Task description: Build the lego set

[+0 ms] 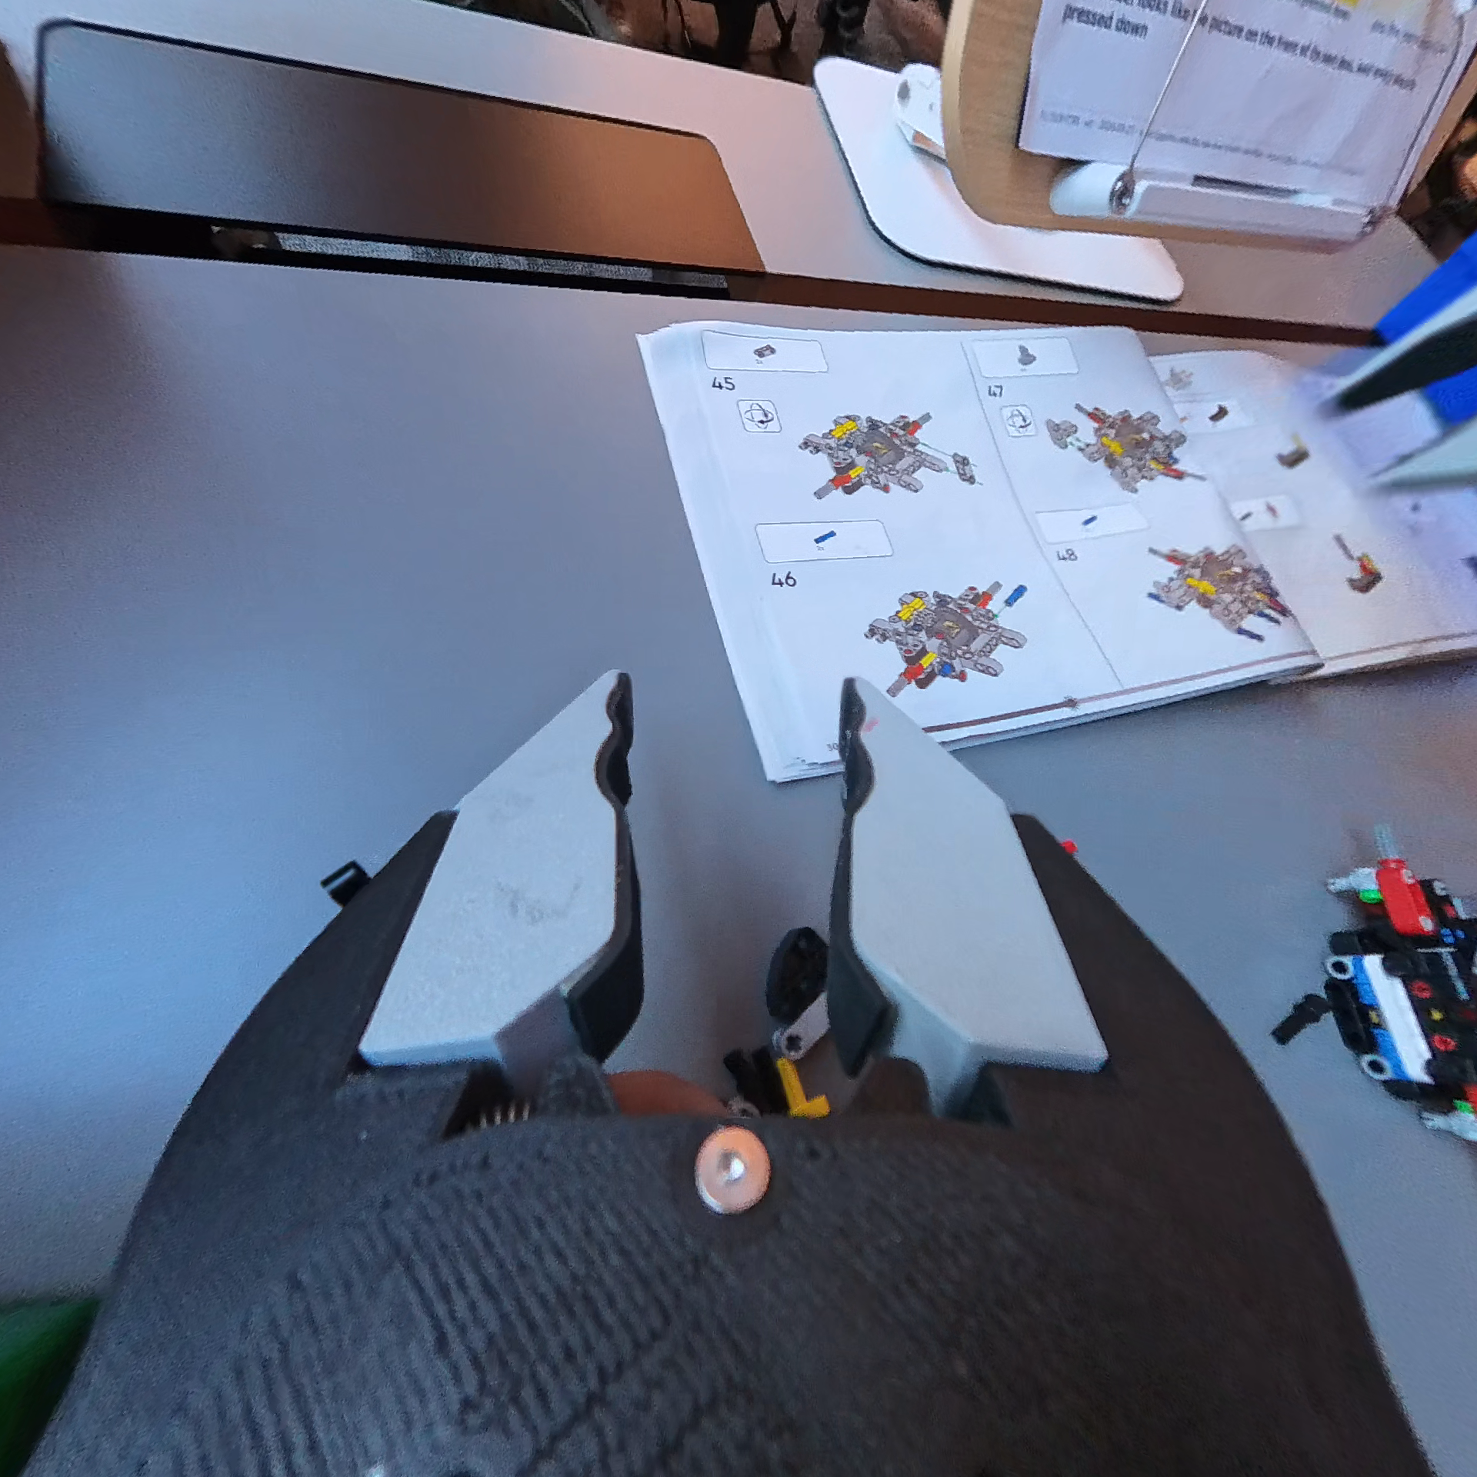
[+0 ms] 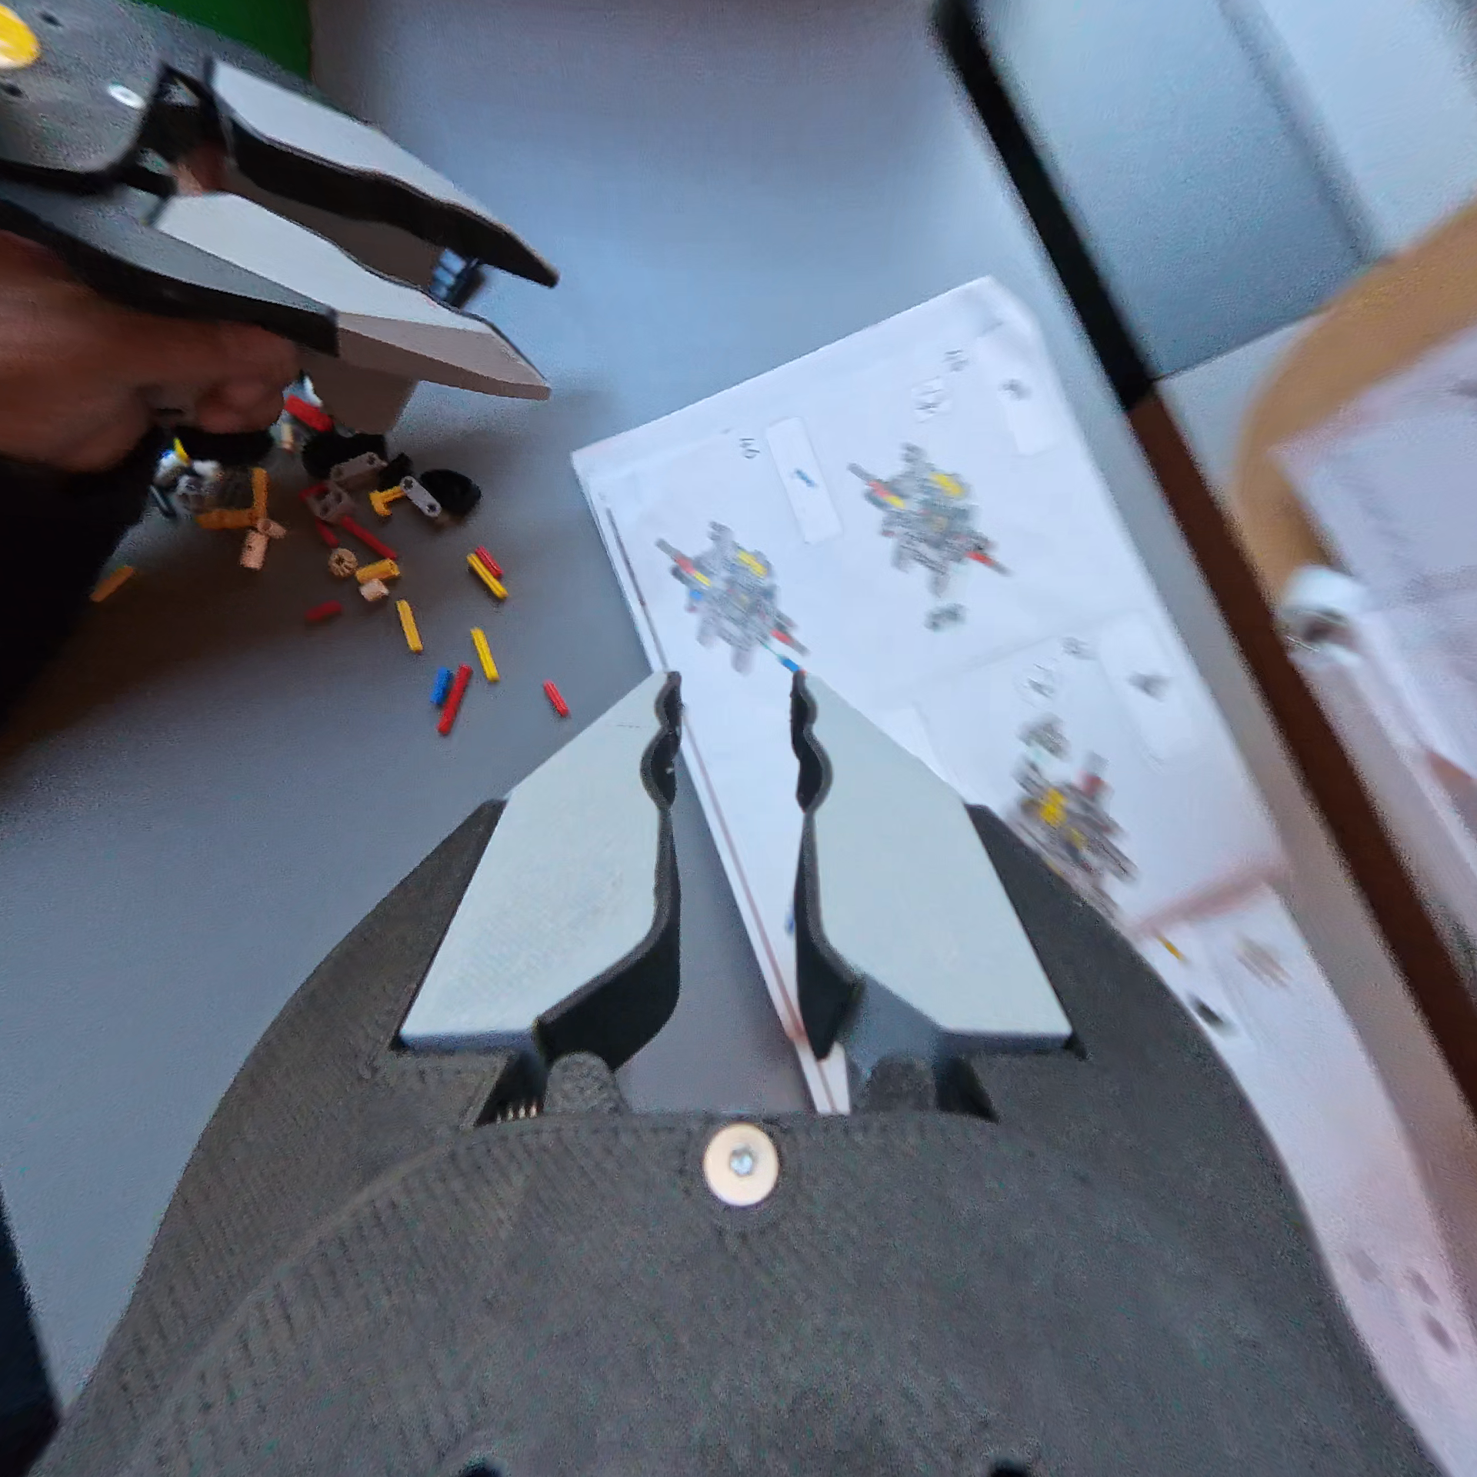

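Between our left gripper's (image 1: 735,687) fingers, spread apart, nothing sits; our right gripper (image 2: 735,687) likewise gapes bare above one open instruction booklet (image 2: 879,719). Loose pegs (image 2: 447,639) scatter nearby; one part-built model (image 1: 1407,999) lies rightward.

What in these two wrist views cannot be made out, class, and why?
- Right half of the booklet: motion blur, right wrist view.
- Built model: cut off by the right edge, left wrist view.
- Loose pieces behind the left gripper: mostly hidden by its body.
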Demonstrator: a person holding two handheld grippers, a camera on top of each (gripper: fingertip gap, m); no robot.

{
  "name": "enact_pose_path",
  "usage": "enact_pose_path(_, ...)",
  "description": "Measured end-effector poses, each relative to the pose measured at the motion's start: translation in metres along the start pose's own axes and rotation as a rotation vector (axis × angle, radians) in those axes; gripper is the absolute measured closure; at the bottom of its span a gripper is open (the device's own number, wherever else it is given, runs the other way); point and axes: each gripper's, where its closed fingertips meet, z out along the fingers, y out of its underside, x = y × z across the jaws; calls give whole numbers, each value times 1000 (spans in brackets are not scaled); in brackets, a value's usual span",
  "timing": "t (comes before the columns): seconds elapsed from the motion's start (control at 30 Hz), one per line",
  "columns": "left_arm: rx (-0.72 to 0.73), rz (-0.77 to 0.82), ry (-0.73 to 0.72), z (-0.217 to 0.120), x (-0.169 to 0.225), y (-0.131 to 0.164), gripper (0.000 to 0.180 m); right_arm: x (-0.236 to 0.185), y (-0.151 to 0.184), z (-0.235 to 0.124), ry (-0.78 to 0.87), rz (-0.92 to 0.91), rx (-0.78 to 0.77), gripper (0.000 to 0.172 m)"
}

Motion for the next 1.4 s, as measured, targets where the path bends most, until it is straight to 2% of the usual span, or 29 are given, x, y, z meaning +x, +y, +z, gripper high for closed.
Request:
enact_pose_path(0.1, -19, 61, -10, 5, 8, 3, 128, 18, 27, -77, 168, -20, 140, 140)
enact_pose_path(0.17, -34, 73, 28, 11, 22, 6, 126, 26, 55, -125, 264, -15, 243, 130)
enact_pose_path(0.23, -50, 101, 83, 18, 44, 10, 122, 30, 89, -165, 335, 14, 335, 129)
enact_pose_path(0.37, -122, 268, 14, 43, 58, 23, 108, 29, 162, -207, 376, 120, 444, 127)
enact_pose_path(0.43, -176, 282, 14, 54, 64, 30, 104, 30, 192, -216, 386, 154, 468, 126)
enact_pose_path(0.6, -237, 307, -10, 68, 69, 31, 103, 37, 239, -219, 401, 172, 462, 126)
enact_pose_path(0.83, -254, 330, -42, 78, 67, 28, 100, 46, 253, -201, 325, 175, 530, 129)
enact_pose_path(0.93, -253, 342, -24, 80, 75, 28, 119, 49, 258, -192, 292, 182, 543, 130)
enact_pose_path(1.03, -228, 372, 11, 83, 91, 30, 157, 49, 260, -187, 258, 183, 544, 130)
enact_pose_path(1.07, -213, 403, 34, 84, 100, 32, 176, 49, 260, -187, 251, 180, 545, 130)
enact_pose_path(1.2, -210, 507, -62, 86, 103, 32, 180, 45, 259, -184, 221, 174, 552, 130)
enact_pose_path(1.3, -263, 372, 117, 86, 125, 40, 180, 35, 241, -178, 153, 141, 551, 125)
enact_pose_path(1.4, -264, 378, 125, 88, 128, 39, 180, 24, 202, -162, 103, 45, 479, 116)
